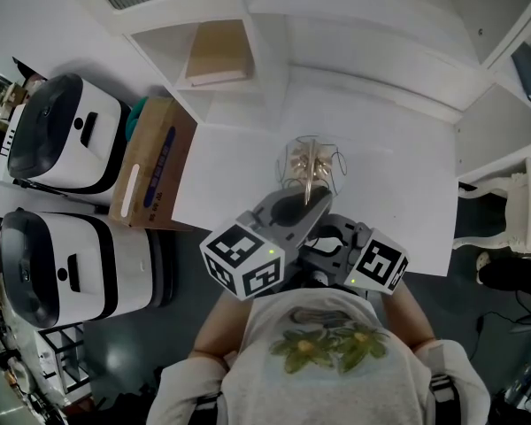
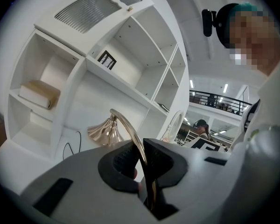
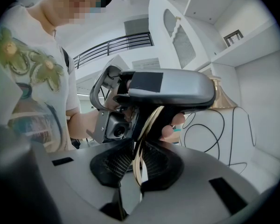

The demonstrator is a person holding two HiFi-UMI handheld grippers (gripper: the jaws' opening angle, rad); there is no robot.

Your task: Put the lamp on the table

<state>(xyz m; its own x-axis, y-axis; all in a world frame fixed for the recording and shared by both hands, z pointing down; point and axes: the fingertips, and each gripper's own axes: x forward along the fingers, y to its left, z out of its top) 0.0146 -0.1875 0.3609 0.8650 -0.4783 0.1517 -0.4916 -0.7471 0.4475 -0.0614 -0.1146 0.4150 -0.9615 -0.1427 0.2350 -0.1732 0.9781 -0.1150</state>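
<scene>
Your left gripper (image 2: 141, 164) has its jaws pinching the curved gold stem of the lamp (image 1: 311, 171). Your right gripper (image 3: 137, 167) pinches the same stem. The lamp is over the white table (image 1: 398, 166), near its front edge; contact with the tabletop cannot be told.

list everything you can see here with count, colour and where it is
lamp: one, gold, over the table's near half
lamp cord: one, black, looping beside the lamp
table: one, white, in front of the person
shelving: one unit, white, behind the table
book: one, tan, left shelf compartment
picture frame: one, black, upper shelf
cardboard box: one, brown, left of the table
machines: two, white and black, far left
left claw: grey, shut on the lamp stem
right claw: grey, shut on the lamp stem
</scene>
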